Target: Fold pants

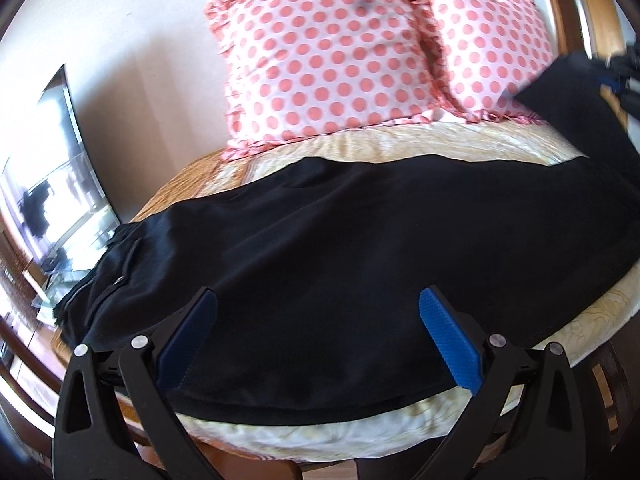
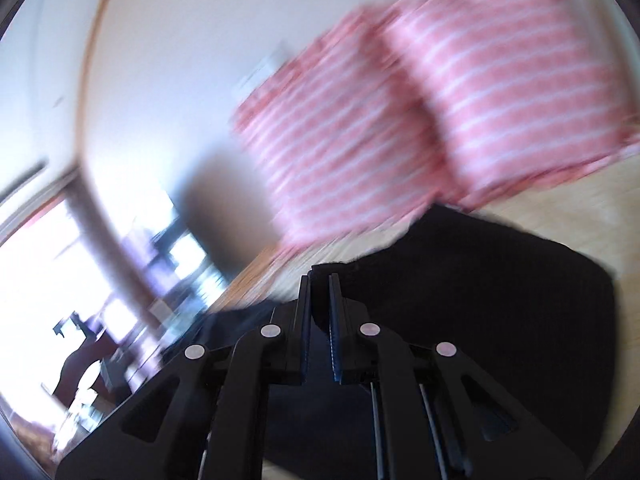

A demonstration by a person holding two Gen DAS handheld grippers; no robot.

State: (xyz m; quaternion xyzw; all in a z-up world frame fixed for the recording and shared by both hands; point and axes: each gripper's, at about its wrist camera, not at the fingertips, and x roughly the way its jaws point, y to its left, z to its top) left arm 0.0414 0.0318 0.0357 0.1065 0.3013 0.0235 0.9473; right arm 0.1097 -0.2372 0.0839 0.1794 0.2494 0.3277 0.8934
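Observation:
Black pants (image 1: 340, 248) lie spread across the bed, waistband with a button at the left. My left gripper (image 1: 318, 300) is open, its blue pads (image 1: 448, 344) hovering just above the near part of the pants, holding nothing. In the left wrist view the leg end (image 1: 576, 96) is lifted at the far right, where the right gripper (image 1: 624, 76) shows. In the blurred right wrist view, my right gripper (image 2: 320, 280) is shut on the black pants (image 2: 480, 280), with fabric pinched between its jaws and hanging to the right.
Two pink polka-dot pillows (image 1: 320, 52) lean against the wall at the head of the bed. The cream patterned bedspread (image 1: 400, 140) covers the bed with a wooden frame. A mirror or glass unit (image 1: 52, 168) stands at the left.

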